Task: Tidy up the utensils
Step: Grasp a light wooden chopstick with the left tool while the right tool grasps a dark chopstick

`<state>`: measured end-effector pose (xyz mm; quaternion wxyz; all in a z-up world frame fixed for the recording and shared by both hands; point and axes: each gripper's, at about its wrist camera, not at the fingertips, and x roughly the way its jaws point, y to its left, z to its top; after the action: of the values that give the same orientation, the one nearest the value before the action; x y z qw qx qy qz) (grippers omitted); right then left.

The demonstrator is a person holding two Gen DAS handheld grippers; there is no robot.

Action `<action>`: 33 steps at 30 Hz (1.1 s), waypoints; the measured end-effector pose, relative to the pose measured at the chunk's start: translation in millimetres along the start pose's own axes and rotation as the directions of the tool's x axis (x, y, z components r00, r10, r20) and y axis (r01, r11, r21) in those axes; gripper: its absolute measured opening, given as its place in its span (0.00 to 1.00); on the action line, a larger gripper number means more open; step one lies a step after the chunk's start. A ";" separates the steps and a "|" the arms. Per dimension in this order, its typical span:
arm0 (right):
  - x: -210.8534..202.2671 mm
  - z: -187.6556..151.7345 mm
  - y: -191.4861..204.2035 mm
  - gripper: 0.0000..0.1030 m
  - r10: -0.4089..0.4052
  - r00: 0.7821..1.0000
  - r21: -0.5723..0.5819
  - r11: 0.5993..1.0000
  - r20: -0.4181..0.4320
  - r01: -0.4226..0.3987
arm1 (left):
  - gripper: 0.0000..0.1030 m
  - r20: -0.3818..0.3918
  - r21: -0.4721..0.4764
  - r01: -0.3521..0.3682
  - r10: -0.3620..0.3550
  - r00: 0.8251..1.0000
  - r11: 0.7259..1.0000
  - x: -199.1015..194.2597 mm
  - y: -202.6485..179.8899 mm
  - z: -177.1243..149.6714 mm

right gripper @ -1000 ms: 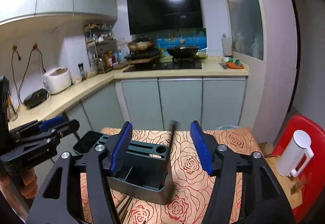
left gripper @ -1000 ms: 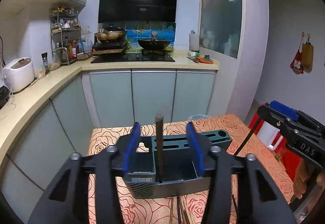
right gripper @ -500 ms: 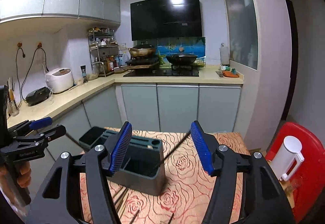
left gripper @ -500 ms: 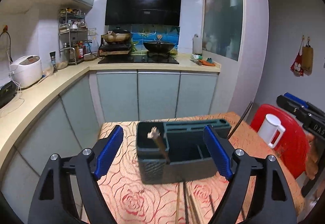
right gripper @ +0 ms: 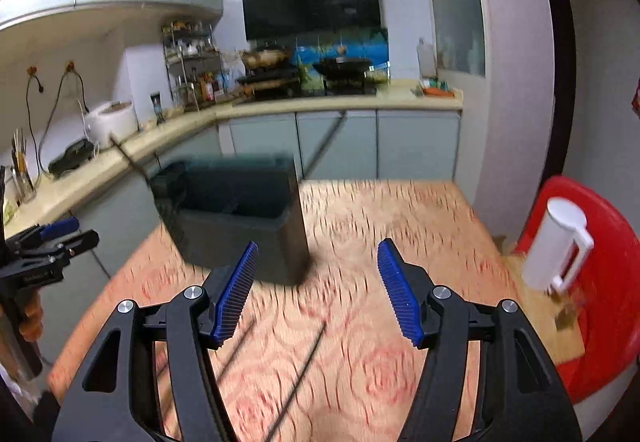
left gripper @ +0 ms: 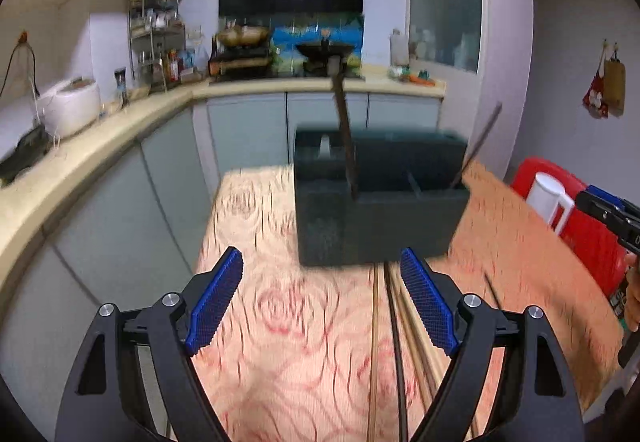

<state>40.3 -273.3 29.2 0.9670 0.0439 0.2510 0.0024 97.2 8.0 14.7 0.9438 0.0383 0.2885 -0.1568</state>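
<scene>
A dark grey utensil holder stands on the rose-patterned table. A brown wooden-handled utensil stands upright in its left compartment, and a thin dark chopstick leans out of its right end. Several loose chopsticks lie on the cloth in front of the holder. My left gripper is open and empty, low over the cloth just short of the holder. My right gripper is also open with nothing between its blue pads, to the holder's right.
A white jug sits on a red stool past the table's right edge. Kitchen counters with a rice cooker and a stove run behind and to the left. The picture is blurred by motion.
Both grippers have drawn back from the holder and sunk toward the table. The left jaws have spread wide, leaving the wooden-handled utensil standing in the holder. The chopstick stays leaning in the holder.
</scene>
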 end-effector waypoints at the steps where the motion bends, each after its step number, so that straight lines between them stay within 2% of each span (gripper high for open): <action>1: -0.7 -11.6 0.5 0.59 -0.003 1.000 -0.005 1.000 -0.017 0.003 | 0.76 -0.019 -0.007 0.001 -0.001 1.000 1.000 1.2 1.4 -8.8; 8: -9.3 -71.5 6.7 0.59 -0.019 0.995 -0.041 0.999 -0.103 0.015 | 0.76 -0.119 -0.013 -0.015 0.013 0.993 1.000 1.8 3.3 -66.4; 15: -19.2 -95.3 7.3 0.59 0.003 0.991 -0.034 0.999 -0.137 -0.007 | 0.76 -0.196 0.019 0.007 -0.003 0.981 1.000 -6.0 -8.6 -115.0; 21: -24.3 -112.5 14.7 0.59 0.019 0.987 -0.032 0.999 -0.158 -0.025 | 0.74 -0.235 0.049 0.058 -0.045 0.971 0.997 -10.9 -17.2 -133.7; 24: -25.0 -117.7 17.3 0.59 0.019 0.986 -0.039 0.999 -0.168 -0.026 | 0.65 -0.240 0.073 0.074 -0.055 0.969 0.995 -11.0 -20.9 -140.6; 28: -25.5 -121.3 19.4 0.59 0.020 0.984 -0.037 0.999 -0.177 -0.027 | 0.47 -0.278 0.081 0.076 -0.050 0.959 0.994 -1.9 -22.1 -149.8; 33: -27.2 -128.6 24.2 0.58 0.023 0.981 -0.042 0.999 -0.191 -0.032 | 0.39 -0.269 0.077 0.066 -0.044 0.962 0.995 -0.9 -18.8 -150.9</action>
<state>-45.5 -239.1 -67.4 0.9392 0.0252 0.3414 0.0256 10.2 15.0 -109.8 0.8892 0.0911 0.4069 -0.1885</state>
